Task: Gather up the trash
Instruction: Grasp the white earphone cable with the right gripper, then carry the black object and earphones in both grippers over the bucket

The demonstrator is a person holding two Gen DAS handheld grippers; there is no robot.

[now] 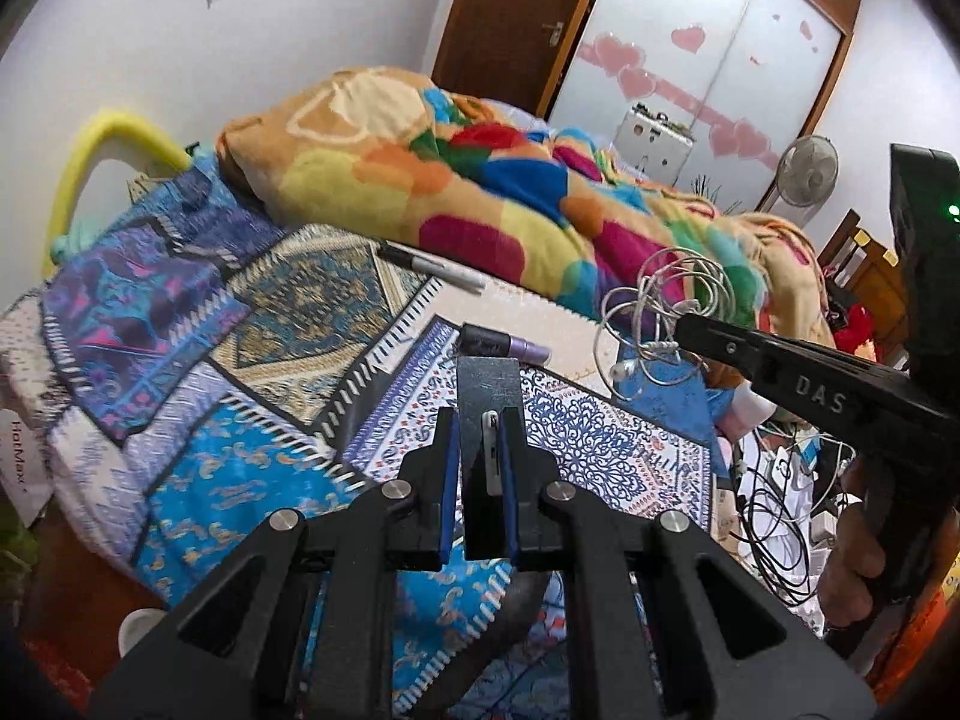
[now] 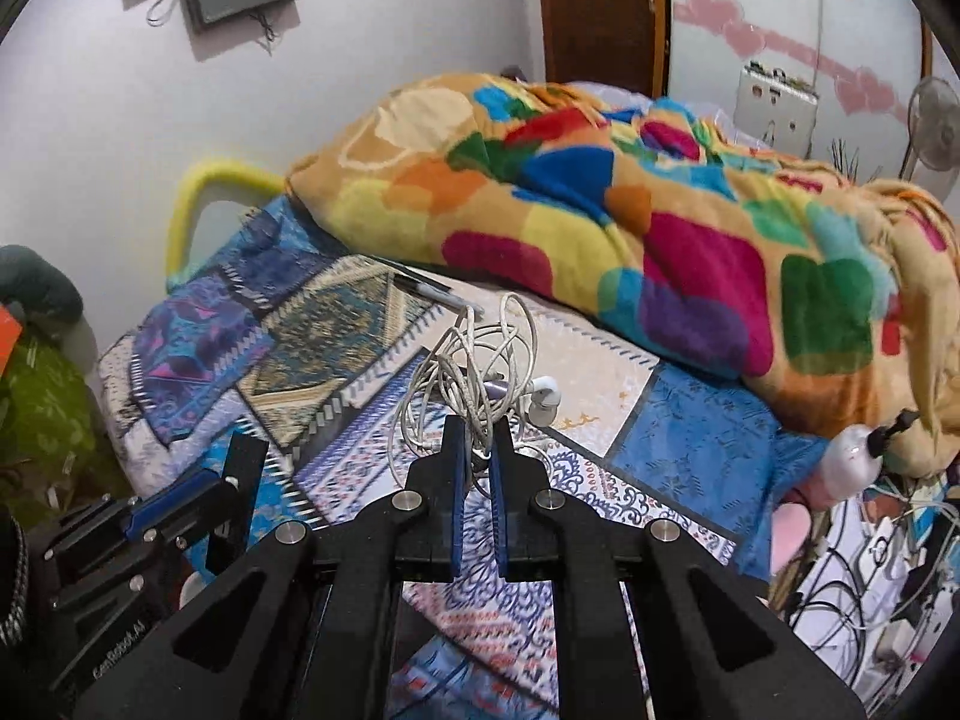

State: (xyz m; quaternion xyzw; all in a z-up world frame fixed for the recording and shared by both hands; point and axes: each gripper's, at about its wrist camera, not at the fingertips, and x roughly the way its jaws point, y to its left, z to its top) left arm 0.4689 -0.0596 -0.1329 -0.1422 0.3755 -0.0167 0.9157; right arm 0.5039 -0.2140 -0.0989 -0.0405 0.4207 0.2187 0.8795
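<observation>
Above the patchwork blue-and-cream patterned bedspread, at about twelve o'clock from my right gripper, hangs the tangle of white earphone cable. The blue-padded fingers are pinched nearly together on the lower loops, with the earbud dangling toward two o'clock. From the left wrist view the bundle sits off at two o'clock, lifted clear of the cover.

My left gripper is closed on a flat dark grey rectangular card or packet, held upright, with a small white piece pressed against the right-hand pad. What that item is I cannot tell.

I judge this as the carry stage: both pickups appear made, and the next move calls for taking them to a bin, which I cannot find in either view. The cable loops are loose, so I would move gently to avoid snagging.

Not yet collected on the bed: a purple cylindrical tube at twelve o'clock of the left gripper, and a black-and-white marker pen further back, near the multicoloured fleece blanket.
</observation>
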